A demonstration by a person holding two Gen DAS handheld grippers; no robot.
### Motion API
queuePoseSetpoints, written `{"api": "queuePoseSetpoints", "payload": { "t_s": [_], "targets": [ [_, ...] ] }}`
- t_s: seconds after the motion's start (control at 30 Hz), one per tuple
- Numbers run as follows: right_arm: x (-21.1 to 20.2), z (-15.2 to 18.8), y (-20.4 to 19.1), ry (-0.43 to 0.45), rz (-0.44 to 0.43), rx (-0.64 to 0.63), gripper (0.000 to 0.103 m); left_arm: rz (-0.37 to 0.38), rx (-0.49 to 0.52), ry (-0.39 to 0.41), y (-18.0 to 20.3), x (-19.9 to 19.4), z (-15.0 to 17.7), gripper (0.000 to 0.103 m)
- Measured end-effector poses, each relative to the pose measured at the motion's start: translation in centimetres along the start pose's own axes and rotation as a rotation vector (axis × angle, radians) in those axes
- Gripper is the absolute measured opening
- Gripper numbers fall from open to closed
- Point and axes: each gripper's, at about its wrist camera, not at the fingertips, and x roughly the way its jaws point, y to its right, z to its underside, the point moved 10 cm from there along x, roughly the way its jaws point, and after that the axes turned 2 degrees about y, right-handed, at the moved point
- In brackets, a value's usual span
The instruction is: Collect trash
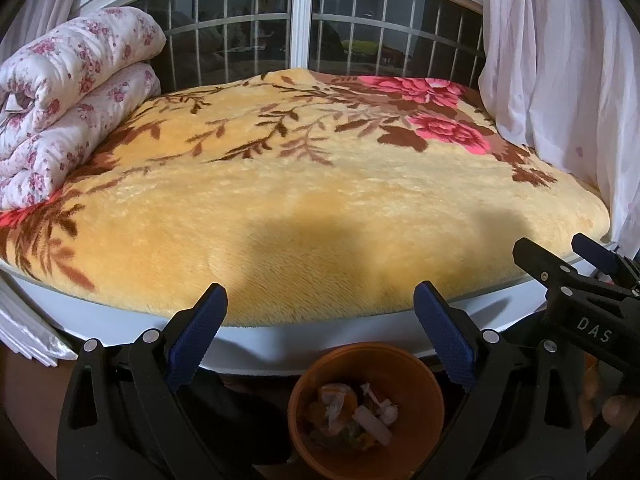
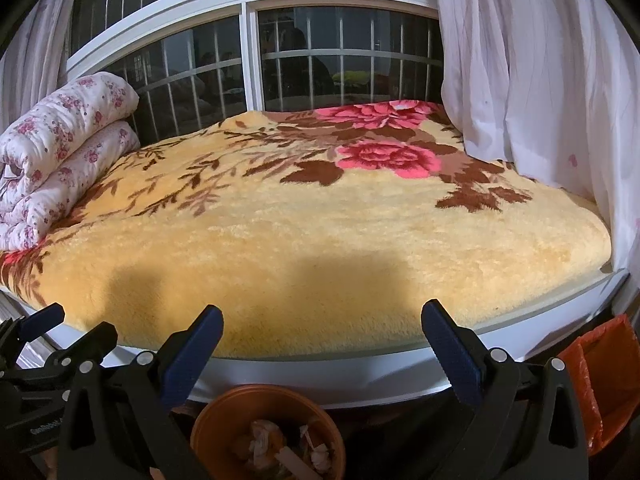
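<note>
An orange-brown bin (image 1: 416, 364) stands on the floor below the bed's front edge, with crumpled wrappers and peel pieces (image 1: 352, 412) inside. It also shows in the right wrist view (image 2: 224, 408). My left gripper (image 1: 320, 320) is open and empty, held above the bin. My right gripper (image 2: 322, 336) is open and empty, above and right of the bin. The right gripper shows at the right of the left wrist view (image 1: 560, 256). The left gripper shows at the left of the right wrist view (image 2: 76, 324).
A yellow floral blanket (image 1: 320, 200) covers the bed by a barred window (image 1: 304, 20). A folded floral quilt (image 1: 68, 92) lies at the left. White curtains (image 1: 560, 60) hang at the right. An orange plastic bag (image 2: 600, 380) sits low at the right.
</note>
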Motion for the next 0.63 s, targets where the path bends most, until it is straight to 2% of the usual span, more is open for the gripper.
{"api": "queuePoseSetpoints", "payload": {
  "t_s": [0.13,0.27,0.37,0.63],
  "targets": [
    [0.04,0.08,0.04,-0.003,-0.001,0.003,0.098,-0.014,-0.010,0.020,-0.26,-0.10,-0.05,0.092],
    [0.10,0.13,0.06,-0.005,-0.003,0.004,0.098,0.014,-0.030,0.031,-0.27,-0.31,-0.11,0.092],
    [0.10,0.11,0.07,-0.005,-0.002,0.003,0.098,-0.002,-0.015,0.040,-0.30,-0.46,-0.16,0.092],
    [0.16,0.11,0.15,-0.005,-0.003,0.004,0.098,0.002,-0.019,0.027,-0.40,-0.25,0.00,0.092]
  ]
}}
